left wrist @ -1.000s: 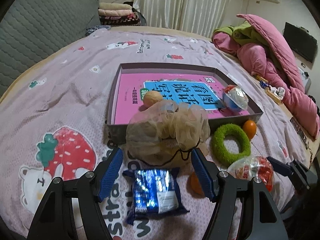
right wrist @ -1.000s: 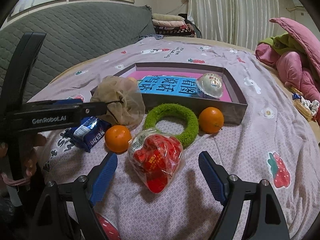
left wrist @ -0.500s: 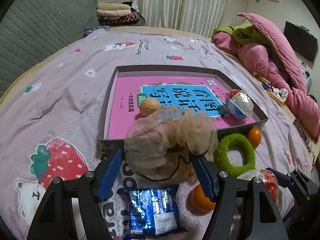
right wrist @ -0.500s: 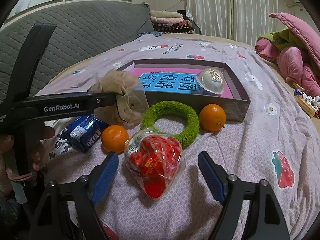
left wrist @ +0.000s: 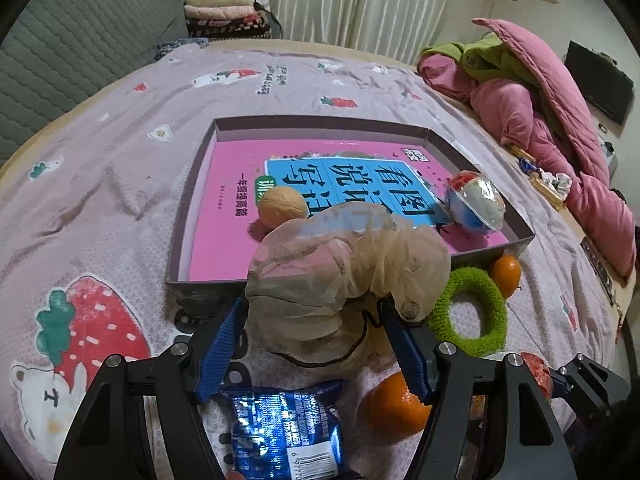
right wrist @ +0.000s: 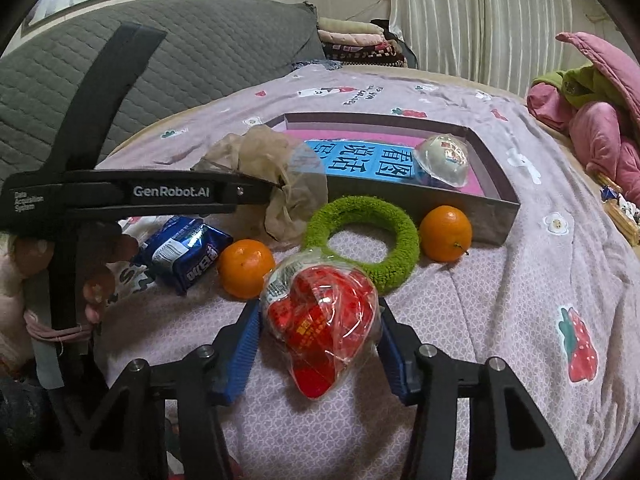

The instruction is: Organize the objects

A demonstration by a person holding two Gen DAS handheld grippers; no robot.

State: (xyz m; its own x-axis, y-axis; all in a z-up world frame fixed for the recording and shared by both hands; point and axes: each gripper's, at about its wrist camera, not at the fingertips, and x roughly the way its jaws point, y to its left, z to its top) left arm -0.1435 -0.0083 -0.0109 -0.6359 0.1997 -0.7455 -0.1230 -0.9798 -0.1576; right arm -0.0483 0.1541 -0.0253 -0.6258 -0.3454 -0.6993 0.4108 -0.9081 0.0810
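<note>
My left gripper (left wrist: 312,308) is shut on a beige mesh bag (left wrist: 344,276), held off the bed at the near edge of the dark tray (left wrist: 320,122). The right wrist view shows the same gripper (right wrist: 160,192) from the side, gripping the mesh bag (right wrist: 272,160). My right gripper (right wrist: 320,312) is closing around a clear bag of red packets (right wrist: 320,316) that lies on the bed. Its pads have reached the wrap's sides without visibly squeezing it. The tray (right wrist: 492,208) holds a pink book, a tan ball (left wrist: 282,206) and a clear-wrapped ball (right wrist: 442,158).
On the bedspread lie a green fuzzy ring (right wrist: 360,236), two oranges (right wrist: 246,268) (right wrist: 446,232) and a blue snack packet (right wrist: 186,252). A person's hand (right wrist: 100,280) grips the left tool. Pink bedding (left wrist: 540,120) is piled at the right, with a grey sofa back (right wrist: 200,60) to the left.
The left gripper carried the mesh bag up and forward, to the tray's near edge. The right gripper stayed put while its jaws narrowed onto the red packet bag.
</note>
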